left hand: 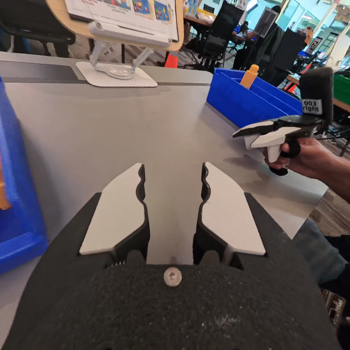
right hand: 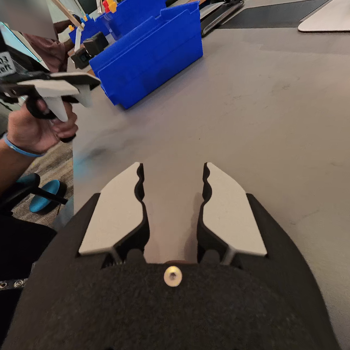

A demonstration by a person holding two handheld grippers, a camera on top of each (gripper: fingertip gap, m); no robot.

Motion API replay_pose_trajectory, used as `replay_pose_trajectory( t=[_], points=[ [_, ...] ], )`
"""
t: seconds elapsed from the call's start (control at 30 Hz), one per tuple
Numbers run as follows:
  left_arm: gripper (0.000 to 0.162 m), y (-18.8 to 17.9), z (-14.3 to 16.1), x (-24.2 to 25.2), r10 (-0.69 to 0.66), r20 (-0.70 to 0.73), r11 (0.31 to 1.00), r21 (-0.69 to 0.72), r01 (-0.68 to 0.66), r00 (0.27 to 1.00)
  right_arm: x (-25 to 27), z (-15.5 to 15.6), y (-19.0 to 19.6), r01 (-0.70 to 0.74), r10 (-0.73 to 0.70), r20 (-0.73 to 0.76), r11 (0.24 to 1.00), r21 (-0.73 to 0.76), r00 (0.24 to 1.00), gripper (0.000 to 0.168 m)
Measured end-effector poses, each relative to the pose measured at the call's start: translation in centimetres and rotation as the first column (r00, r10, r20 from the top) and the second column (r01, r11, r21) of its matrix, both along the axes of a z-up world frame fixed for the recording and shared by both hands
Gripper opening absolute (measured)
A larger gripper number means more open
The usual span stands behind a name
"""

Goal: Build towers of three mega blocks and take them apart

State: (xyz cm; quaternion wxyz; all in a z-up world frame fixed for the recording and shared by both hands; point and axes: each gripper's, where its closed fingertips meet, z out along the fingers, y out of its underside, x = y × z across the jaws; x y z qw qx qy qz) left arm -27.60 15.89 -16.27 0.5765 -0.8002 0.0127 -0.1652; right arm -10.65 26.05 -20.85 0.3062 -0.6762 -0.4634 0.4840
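My left gripper (left hand: 173, 164) is open and empty, held over the bare grey table (left hand: 113, 132). My right gripper (right hand: 173, 164) is also open and empty over the table. Each shows in the other's view, held in a hand: the right one at the right (left hand: 241, 139), the left one at the left (right hand: 92, 92). An orange block (left hand: 249, 78) stands up out of a blue bin (left hand: 246, 102) at the far right. Another blue bin (right hand: 151, 62) lies ahead of the right gripper; its inside is hidden. Red and yellow blocks (right hand: 108, 5) show far behind it.
A blue bin wall (left hand: 19, 189) fills the left edge of the left wrist view. A white stand base (left hand: 117, 73) holding a board sits at the table's far edge. The table's near edge (right hand: 73, 170) drops to carpet. Chairs and desks stand beyond.
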Motion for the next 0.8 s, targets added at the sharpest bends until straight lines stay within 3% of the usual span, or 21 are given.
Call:
replay_pose_trajectory(
  t=[0.13, 0.27, 0.37, 0.47, 0.53, 0.6, 0.8],
  points=[
    [0.054, -0.7, 2.1, -4.0, 0.062, -0.053, 0.997, -0.037, -0.064, 0.997, -0.2, -0.3, -0.2, -0.003, 0.003, 0.006, 1.000, -0.014, 1.000, 0.059],
    [0.050, 0.3, 3.1, -11.9, 0.118, -0.143, 0.965, -0.215, -0.148, 0.983, -0.2, -0.2, -0.4, -0.012, 0.012, 0.010, 1.000, 0.000, 1.000, 0.059],
    [0.052, 2.0, -0.2, -18.3, 0.109, -0.275, 0.834, -0.499, -0.238, 0.955, -0.2, 0.0, -0.4, -0.016, 0.016, 0.011, 1.000, 0.010, 1.000, 0.059],
    [0.051, 4.5, -3.4, -21.6, 0.088, -0.310, 0.716, -0.641, -0.276, 0.947, -0.2, 0.3, -0.6, -0.019, 0.019, 0.009, 1.000, 0.010, 1.000, 0.059],
    [0.048, 6.2, -4.7, -21.8, 0.070, -0.274, 0.692, -0.679, -0.244, 0.959, -0.1, 0.4, -0.7, -0.021, 0.020, 0.012, 1.000, 0.017, 1.000, 0.059],
    [0.045, 7.1, -4.7, -23.4, 0.090, -0.349, 0.671, -0.671, -0.316, 0.933, 0.0, 0.5, -0.7, -0.020, 0.019, 0.012, 0.999, 0.025, 1.000, 0.059],
    [0.049, 6.9, -5.0, -24.8, 0.069, -0.413, 0.587, -0.719, -0.372, 0.908, 0.2, 0.9, -0.8, -0.025, 0.024, 0.010, 0.999, 0.031, 1.000, 0.058]
  ],
)
